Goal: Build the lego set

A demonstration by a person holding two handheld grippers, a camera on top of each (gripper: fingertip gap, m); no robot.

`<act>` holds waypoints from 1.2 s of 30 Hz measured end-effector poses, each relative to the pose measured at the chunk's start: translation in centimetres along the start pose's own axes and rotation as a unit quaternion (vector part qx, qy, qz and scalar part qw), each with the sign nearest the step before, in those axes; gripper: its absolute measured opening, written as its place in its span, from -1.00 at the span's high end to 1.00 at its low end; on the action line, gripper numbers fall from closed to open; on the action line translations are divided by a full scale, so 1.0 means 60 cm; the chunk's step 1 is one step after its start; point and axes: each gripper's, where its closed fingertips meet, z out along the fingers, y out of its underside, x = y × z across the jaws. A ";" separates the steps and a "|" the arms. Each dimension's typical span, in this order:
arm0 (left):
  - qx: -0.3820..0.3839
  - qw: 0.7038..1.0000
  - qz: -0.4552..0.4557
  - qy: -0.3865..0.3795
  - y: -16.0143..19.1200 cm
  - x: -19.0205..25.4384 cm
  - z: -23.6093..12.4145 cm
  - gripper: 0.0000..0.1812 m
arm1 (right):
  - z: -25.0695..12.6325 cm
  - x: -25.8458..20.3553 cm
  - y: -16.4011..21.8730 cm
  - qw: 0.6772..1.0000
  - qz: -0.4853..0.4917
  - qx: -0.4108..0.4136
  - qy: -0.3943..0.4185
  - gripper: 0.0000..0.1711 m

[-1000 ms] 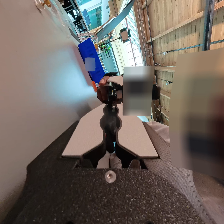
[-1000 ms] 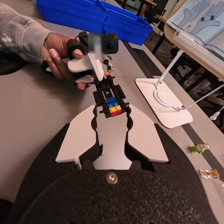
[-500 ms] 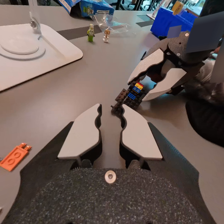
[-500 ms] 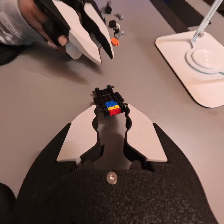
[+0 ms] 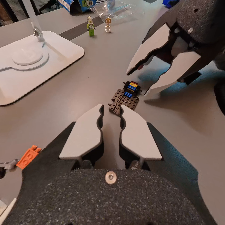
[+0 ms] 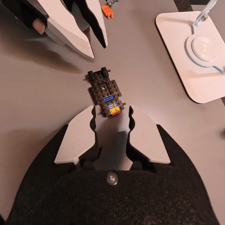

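A black lego car chassis (image 5: pixel 125 97) with blue, yellow and red pieces at one end lies flat on the grey table; it also shows in the right wrist view (image 6: pixel 104 90). My left gripper (image 5: pixel 112 107) is open by a narrow gap and empty, hovering just short of the chassis's plain black end. My right gripper (image 6: pixel 112 107) is open wide and empty, its tips on either side of the coloured end without touching it. Each gripper shows in the other's view: the right one (image 5: pixel 136 84) and the left one (image 6: pixel 98 52).
A white lamp base (image 5: pixel 36 63) lies to the left, also in the right wrist view (image 6: pixel 194 54). An orange plate (image 5: pixel 28 158) and small grey parts lie by my left gripper. A green minifigure (image 5: pixel 90 27), a gold trophy (image 5: pixel 108 25) and a plastic bag (image 5: pixel 115 11) stand farther off.
My left gripper has swung down from a raised, tilted pose, opened, and now hovers low at the chassis. The chassis now lies on the table. My right gripper has drawn back slightly.
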 end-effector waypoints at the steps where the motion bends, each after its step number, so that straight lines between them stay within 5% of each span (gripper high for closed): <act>1: -0.001 1.000 0.007 -0.001 0.000 0.002 0.000 0.74 | -0.004 -0.001 -0.002 1.000 -0.003 0.004 0.000 0.39; 7: -0.053 0.996 0.064 0.043 0.019 0.044 0.003 0.70 | 0.008 0.009 0.011 1.000 -0.005 0.003 -0.017 0.36; 17: -0.125 0.968 0.185 -0.113 0.039 -0.031 0.025 0.79 | 0.005 -0.018 0.020 0.994 0.073 -0.046 0.072 0.73; 21: -0.105 0.969 0.169 -0.147 0.018 -0.053 0.003 0.81 | -0.003 -0.044 0.015 0.989 0.097 -0.057 0.093 0.64; 28: -0.105 0.974 0.178 -0.089 0.036 0.005 -0.006 0.81 | -0.017 -0.025 -0.001 0.989 0.111 0.017 0.098 0.47; 36: -0.122 0.968 0.187 -0.116 0.037 -0.020 0.033 0.85 | 0.011 -0.029 0.009 0.990 0.106 -0.009 0.092 0.60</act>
